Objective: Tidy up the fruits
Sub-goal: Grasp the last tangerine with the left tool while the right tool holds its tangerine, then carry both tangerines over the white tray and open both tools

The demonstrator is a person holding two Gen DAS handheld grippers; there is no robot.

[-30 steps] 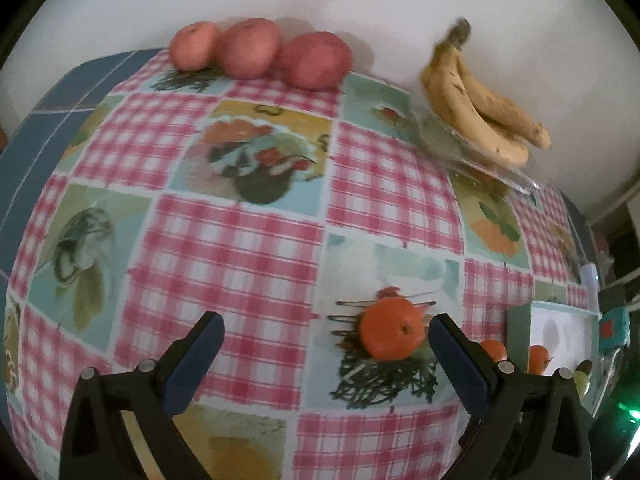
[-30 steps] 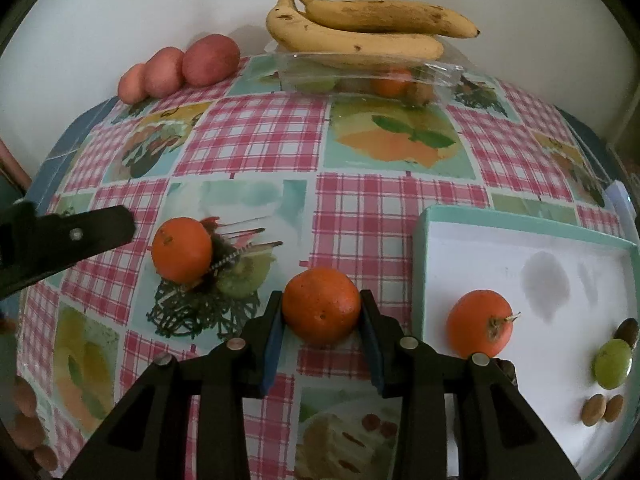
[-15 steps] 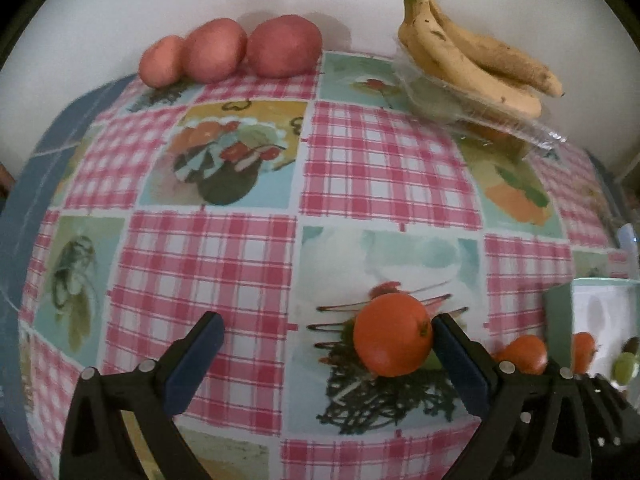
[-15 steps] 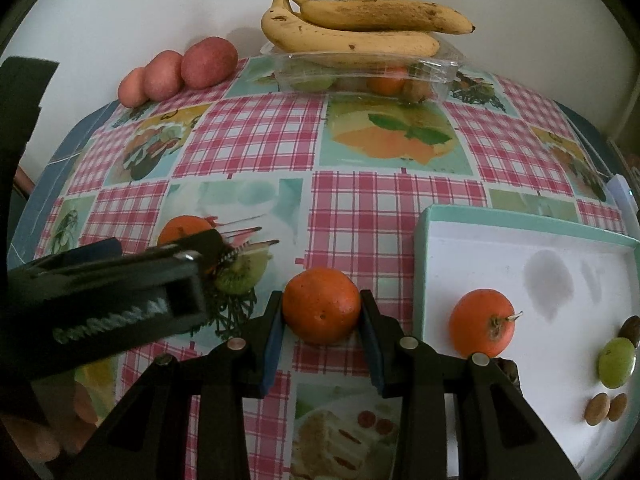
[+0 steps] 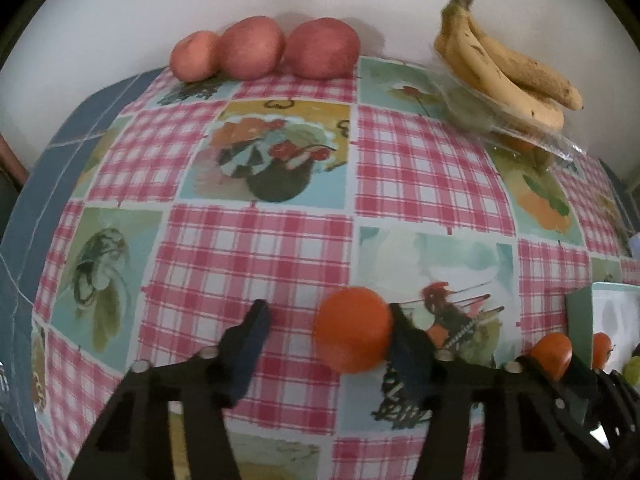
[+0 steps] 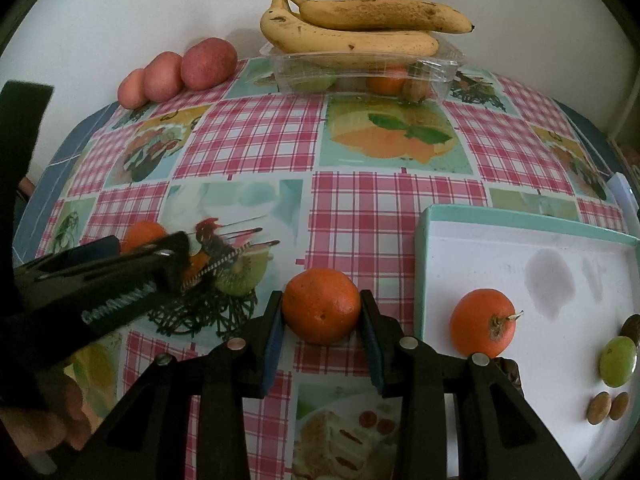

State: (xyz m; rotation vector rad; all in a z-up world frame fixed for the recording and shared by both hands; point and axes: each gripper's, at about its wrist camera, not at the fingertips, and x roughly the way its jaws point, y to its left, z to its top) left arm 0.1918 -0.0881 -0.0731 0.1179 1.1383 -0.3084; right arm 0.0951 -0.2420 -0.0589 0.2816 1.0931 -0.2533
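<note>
Clamping one tangerine (image 6: 321, 305) – right hand-held gripper (image 6: 321, 320), left hand-held gripper (image 5: 326, 332) half-closed

Your tablecloth (image 6: 256, 140) shows pink-and-white check with teal picture squares. Oranges (image 6: 322, 306) bright orange; bananas (image 6: 360, 28) yellow (brown-speckled); apples (image 6: 208, 64) dusty red. Tray (image 6: 540, 280) white, teal-rimmed. Grape (image 6: 618, 360) pale green. Your gripper pads (image 6: 274, 344) blue.

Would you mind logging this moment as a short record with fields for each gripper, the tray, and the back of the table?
left gripper: open, one finger touching an orange, other finger apart
right gripper: shut on second orange
tray: one orange with stem, a green grape, two small nuts
back of table: bananas atop clear container, three reddish fruits
</note>
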